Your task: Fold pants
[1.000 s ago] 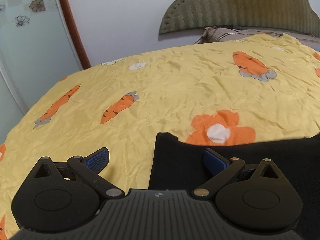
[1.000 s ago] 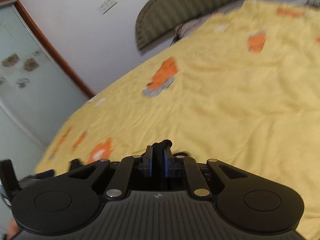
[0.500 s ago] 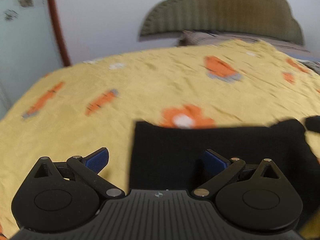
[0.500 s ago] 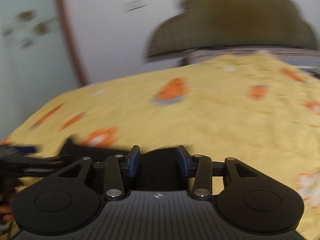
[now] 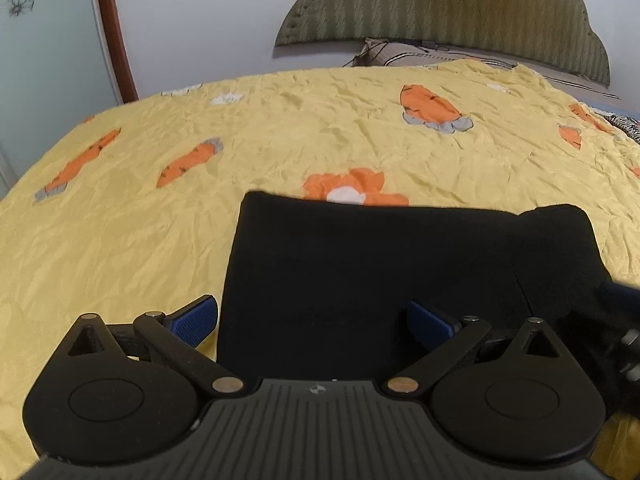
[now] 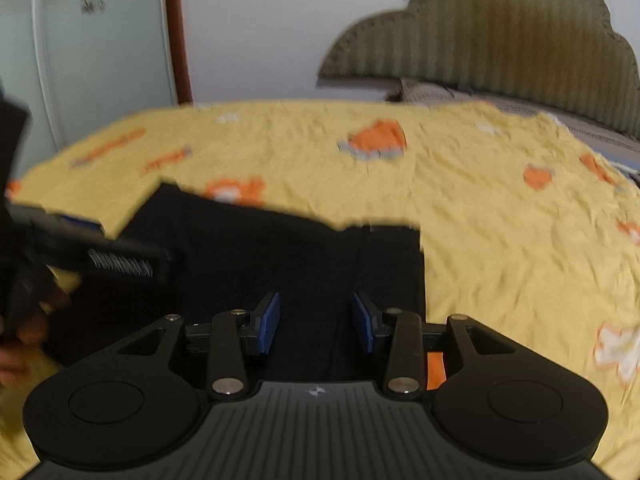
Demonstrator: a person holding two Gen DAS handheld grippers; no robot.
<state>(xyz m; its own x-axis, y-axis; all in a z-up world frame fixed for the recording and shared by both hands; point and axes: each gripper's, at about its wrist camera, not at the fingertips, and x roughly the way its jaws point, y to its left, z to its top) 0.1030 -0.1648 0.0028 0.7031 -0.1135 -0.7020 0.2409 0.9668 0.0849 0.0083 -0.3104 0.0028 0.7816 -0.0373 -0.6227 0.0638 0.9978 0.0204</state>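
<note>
Black pants (image 5: 400, 260) lie folded into a flat rectangle on the yellow bedspread (image 5: 280, 128). My left gripper (image 5: 310, 312) hovers wide open over the pants' near left edge: its left pad (image 5: 196, 316) is over the sheet, its right pad over the cloth. In the right wrist view the pants (image 6: 260, 248) fill the near middle. My right gripper (image 6: 316, 316) stands open above their right part, with nothing pinched between its blue pads. The left gripper (image 6: 100, 256) and a hand show blurred at that view's left edge.
The bedspread has orange carrot and flower prints and stretches wide beyond the pants. A green padded headboard (image 5: 440, 4) and a pillow (image 5: 400, 54) stand at the far end. A pale door with a wooden frame (image 5: 116, 40) is at the far left.
My right gripper was shut on black cloth and has let it go, rolling level. The pants now lie flat. My left gripper stayed open and shifted sideways.
</note>
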